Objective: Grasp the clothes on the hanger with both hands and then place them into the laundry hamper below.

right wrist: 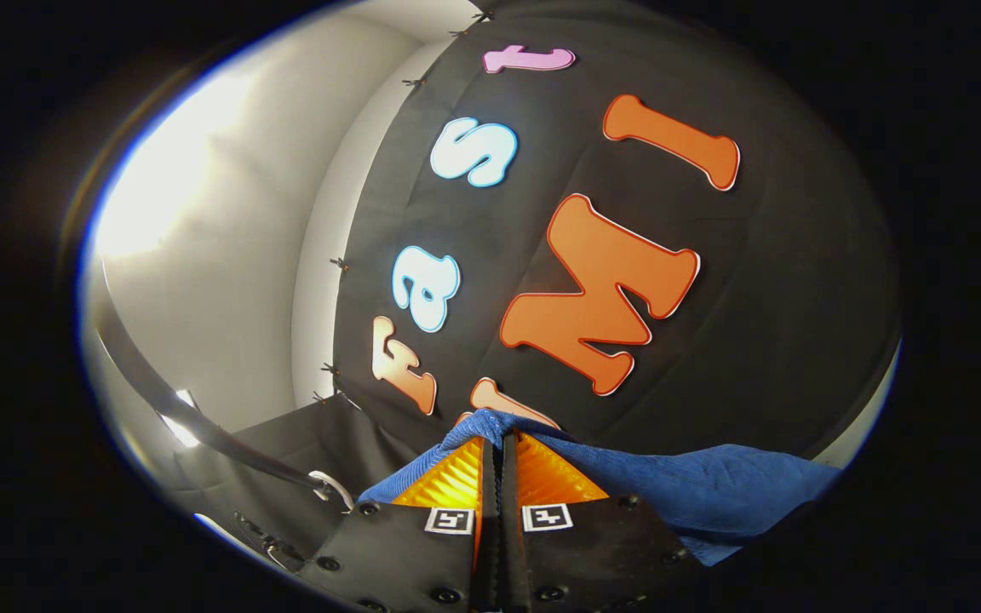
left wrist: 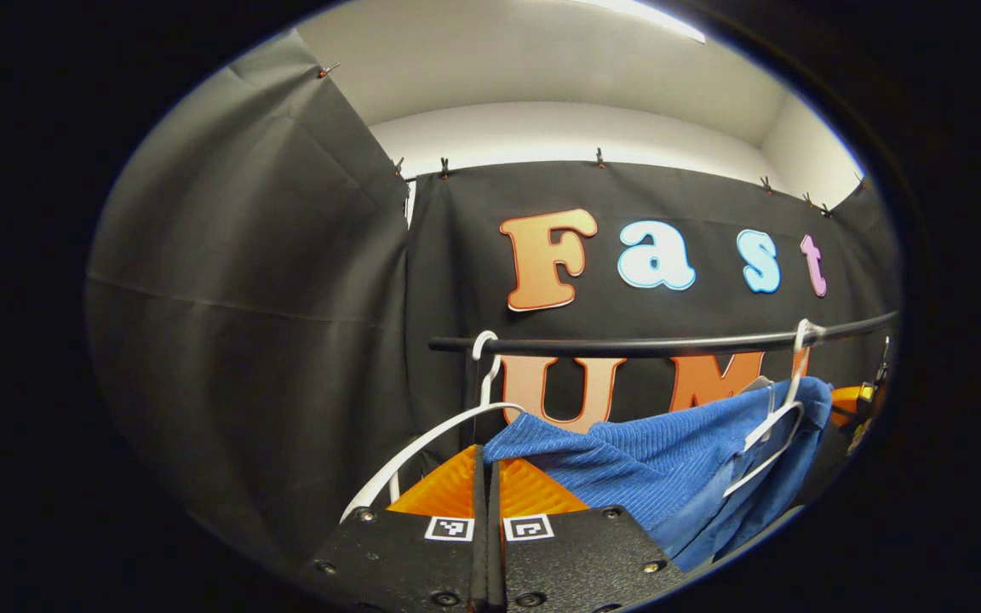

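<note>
Just ahead of the left claw (left wrist: pixel 487 477) and off to its right, the blue garment (left wrist: pixel 669 455) hangs bunched over a white hanger (left wrist: pixel 767 430) hooked on the black rail (left wrist: pixel 644 345). Fingers together, a fold of blue cloth starting right at their tips, though whether they pinch it I cannot tell. A second white hanger (left wrist: pixel 422 443) curves bare to the left of that claw. Over on the right claw (right wrist: pixel 501 464), fingers closed, blue garment (right wrist: pixel 695 485) wrapping over the tips and spilling away to its right; the rail (right wrist: pixel 201 426) sweeps past low on its left.
</note>
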`<state>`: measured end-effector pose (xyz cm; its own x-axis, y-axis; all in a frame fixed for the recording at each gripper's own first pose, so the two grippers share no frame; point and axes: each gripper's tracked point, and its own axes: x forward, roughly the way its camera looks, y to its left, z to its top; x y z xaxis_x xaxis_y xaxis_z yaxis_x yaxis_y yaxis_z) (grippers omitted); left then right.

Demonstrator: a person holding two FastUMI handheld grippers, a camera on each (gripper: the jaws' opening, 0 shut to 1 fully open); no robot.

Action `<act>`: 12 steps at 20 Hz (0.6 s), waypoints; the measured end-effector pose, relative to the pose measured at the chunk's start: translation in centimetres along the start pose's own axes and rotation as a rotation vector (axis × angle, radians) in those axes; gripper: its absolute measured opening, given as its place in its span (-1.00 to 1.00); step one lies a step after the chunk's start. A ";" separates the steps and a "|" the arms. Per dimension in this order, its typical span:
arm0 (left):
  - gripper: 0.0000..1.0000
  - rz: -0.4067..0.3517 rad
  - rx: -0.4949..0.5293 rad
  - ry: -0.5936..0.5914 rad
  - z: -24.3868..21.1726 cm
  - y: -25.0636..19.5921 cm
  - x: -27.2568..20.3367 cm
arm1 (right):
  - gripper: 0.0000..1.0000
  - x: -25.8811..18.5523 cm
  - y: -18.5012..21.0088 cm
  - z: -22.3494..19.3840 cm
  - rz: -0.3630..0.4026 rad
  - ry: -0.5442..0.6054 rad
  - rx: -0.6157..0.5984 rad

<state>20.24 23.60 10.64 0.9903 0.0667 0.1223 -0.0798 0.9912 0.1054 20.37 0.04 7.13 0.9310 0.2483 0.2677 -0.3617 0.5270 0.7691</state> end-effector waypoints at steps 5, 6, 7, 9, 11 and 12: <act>-1.00 -0.022 -0.018 0.060 -3.9 -0.4 2.4 | -0.85 0.6 -0.6 0.8 -0.028 -0.019 -0.030; -1.00 -0.024 -0.020 0.077 -4.8 -0.3 3.0 | -0.85 0.7 -0.7 0.7 -0.030 -0.017 -0.027; -1.00 -0.023 -0.024 0.098 -5.9 -0.2 3.3 | -0.85 0.8 -0.7 0.3 -0.031 -0.013 -0.023; -1.00 -0.025 -0.032 0.128 -7.7 -0.2 4.1 | -0.85 1.2 -1.2 0.1 -0.041 -0.009 -0.023; -1.00 -0.031 -0.029 0.139 -8.7 -0.4 4.3 | -0.86 1.6 -2.2 0.0 -0.062 -0.001 -0.031; -1.00 -0.032 -0.015 0.148 -9.5 -0.6 4.0 | -0.86 1.8 -2.7 -0.1 -0.077 0.001 -0.035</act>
<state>25.36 24.37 1.67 0.9984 0.0502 -0.0275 -0.0475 0.9946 0.0924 23.00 -0.91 5.47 0.9561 0.2066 0.2081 -0.2906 0.5730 0.7663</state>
